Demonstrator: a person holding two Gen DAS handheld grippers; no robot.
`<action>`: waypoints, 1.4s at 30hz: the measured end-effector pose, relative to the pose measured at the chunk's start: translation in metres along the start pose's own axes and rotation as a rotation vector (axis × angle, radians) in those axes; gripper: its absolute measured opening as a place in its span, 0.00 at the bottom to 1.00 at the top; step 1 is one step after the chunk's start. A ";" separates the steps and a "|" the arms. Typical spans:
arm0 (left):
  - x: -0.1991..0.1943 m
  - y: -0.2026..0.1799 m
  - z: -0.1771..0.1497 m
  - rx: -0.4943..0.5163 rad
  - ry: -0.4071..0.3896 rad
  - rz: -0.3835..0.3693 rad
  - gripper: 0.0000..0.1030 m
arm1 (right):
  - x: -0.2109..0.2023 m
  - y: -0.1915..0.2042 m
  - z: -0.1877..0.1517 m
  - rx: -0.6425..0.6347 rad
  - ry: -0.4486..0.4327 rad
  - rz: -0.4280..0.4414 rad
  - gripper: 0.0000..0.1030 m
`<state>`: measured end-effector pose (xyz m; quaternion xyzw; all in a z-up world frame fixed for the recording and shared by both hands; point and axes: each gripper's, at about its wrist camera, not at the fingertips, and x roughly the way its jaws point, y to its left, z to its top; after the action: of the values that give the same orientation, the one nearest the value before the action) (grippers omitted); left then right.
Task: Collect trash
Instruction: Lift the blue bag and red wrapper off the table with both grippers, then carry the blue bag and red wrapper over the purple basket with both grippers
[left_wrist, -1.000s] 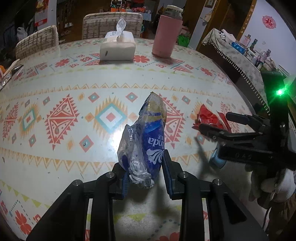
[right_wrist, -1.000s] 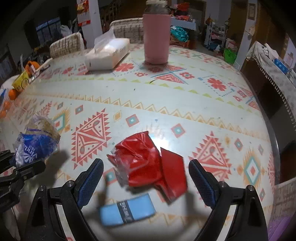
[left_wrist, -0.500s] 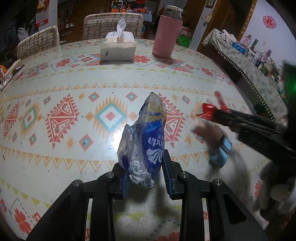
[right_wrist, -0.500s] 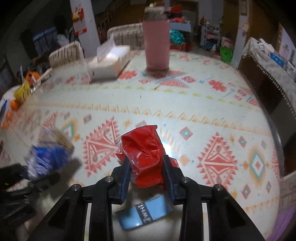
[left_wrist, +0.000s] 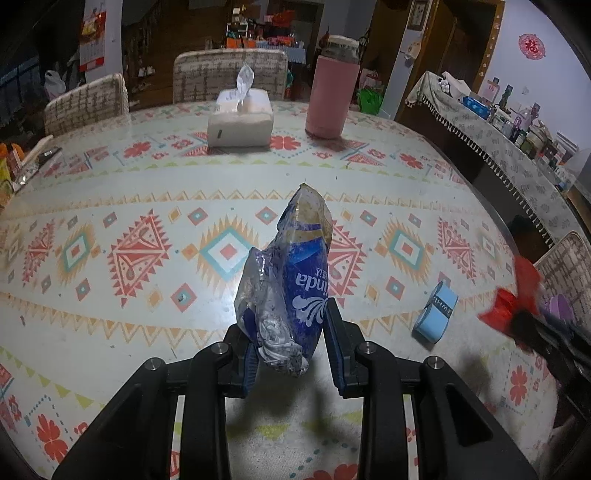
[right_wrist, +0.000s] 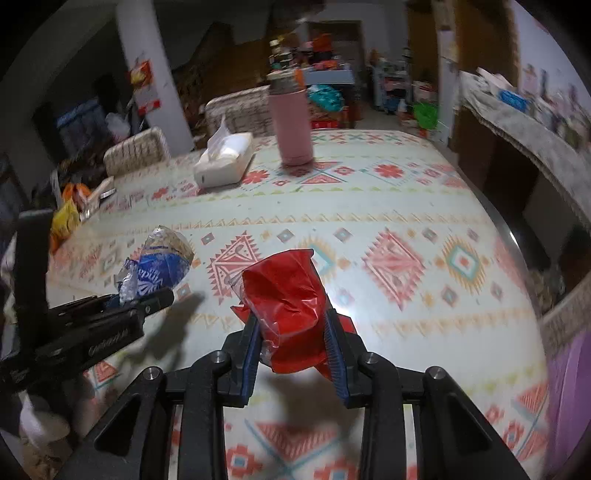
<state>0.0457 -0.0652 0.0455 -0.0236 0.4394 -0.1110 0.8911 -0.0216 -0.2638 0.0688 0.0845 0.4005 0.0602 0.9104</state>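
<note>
- We see our left gripper (left_wrist: 290, 345) clamped on the crumpled blue-and-clear plastic wrapper (left_wrist: 291, 280), which rises from between the pads at lower centre.
- Our right gripper (right_wrist: 293, 349) pinches the crinkled red plastic wrapper (right_wrist: 288, 306) at lower centre, above the patterned table (right_wrist: 406, 206).
- A light-blue flat packet (left_wrist: 436, 314) lies at the left view's right.

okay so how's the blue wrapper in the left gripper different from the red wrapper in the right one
The blue wrapper is partly clear plastic with white lettering; the red wrapper is plain red with only a clear edge. The blue wrapper stands tall and narrow above the left gripper; the red wrapper is squatter and fills the right gripper more fully. Both are crumpled, pinched between blue pads and lifted off the table.
</note>
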 end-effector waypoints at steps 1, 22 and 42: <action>-0.002 -0.001 0.000 0.004 -0.011 0.003 0.29 | -0.006 -0.003 -0.005 0.023 -0.012 0.004 0.35; -0.046 -0.019 -0.004 0.050 -0.258 0.075 0.30 | -0.061 -0.009 -0.043 0.089 -0.088 -0.014 0.35; -0.053 -0.021 -0.005 0.052 -0.273 0.075 0.30 | -0.063 0.004 -0.053 0.079 -0.097 -0.005 0.35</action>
<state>0.0066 -0.0737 0.0861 0.0011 0.3115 -0.0845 0.9465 -0.1032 -0.2655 0.0801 0.1222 0.3584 0.0380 0.9248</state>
